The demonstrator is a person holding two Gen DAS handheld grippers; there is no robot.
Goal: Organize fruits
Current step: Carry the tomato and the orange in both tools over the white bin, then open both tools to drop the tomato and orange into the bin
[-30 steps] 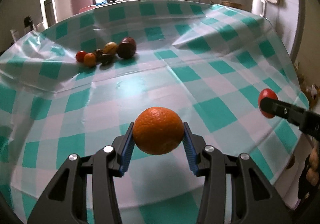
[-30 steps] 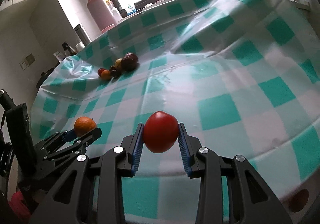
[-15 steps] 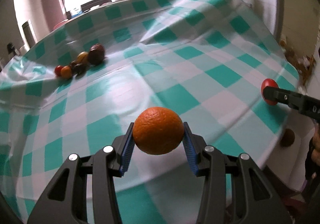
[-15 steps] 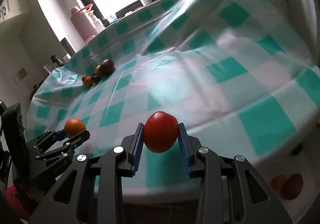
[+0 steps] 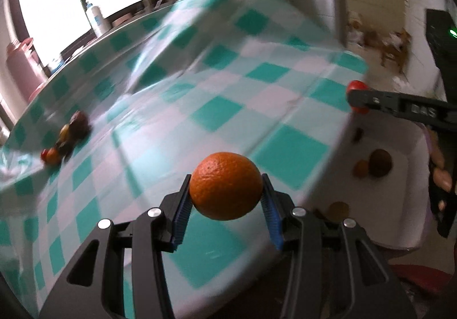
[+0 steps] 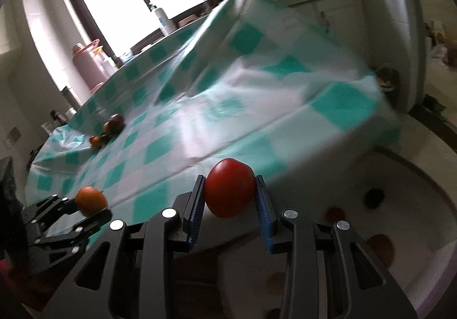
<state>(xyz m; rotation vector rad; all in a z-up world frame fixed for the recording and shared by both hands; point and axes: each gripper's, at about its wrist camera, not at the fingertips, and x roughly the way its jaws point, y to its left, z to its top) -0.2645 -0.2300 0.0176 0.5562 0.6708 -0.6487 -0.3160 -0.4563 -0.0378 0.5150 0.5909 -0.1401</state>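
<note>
**A:** so what's each hand-held gripper doing here?

**B:** left hand-held gripper (image 5: 225, 190) is clamped on an orange (image 5: 226, 185), blue pads pressing both sides, held up in the air over the near edge of the surface (image 5: 217, 107) with the teal check cloth. Right hand-held gripper (image 6: 230, 193) is clenched on a tomato (image 6: 229, 187) the same way, out past the surface edge, above a white basin (image 6: 428, 176).

**A:** anything in the basin?

**B:** yeah, a few roundish things, brown and reddish plus a dark one. Too blurry to name. The left view shows it too, with two brown ones side by side.

**A:** and the rest of the fruit?

**B:** small pile (image 5: 67, 139) far over on the left side of the cloth, a dark one at the back, little red and orange ones in front, all bunched together. Well apart from both grippers.

**A:** background?

**B:** bright window, a white bottle (image 6: 162, 19) and a pink flask (image 6: 87, 63) behind the surface.
</note>
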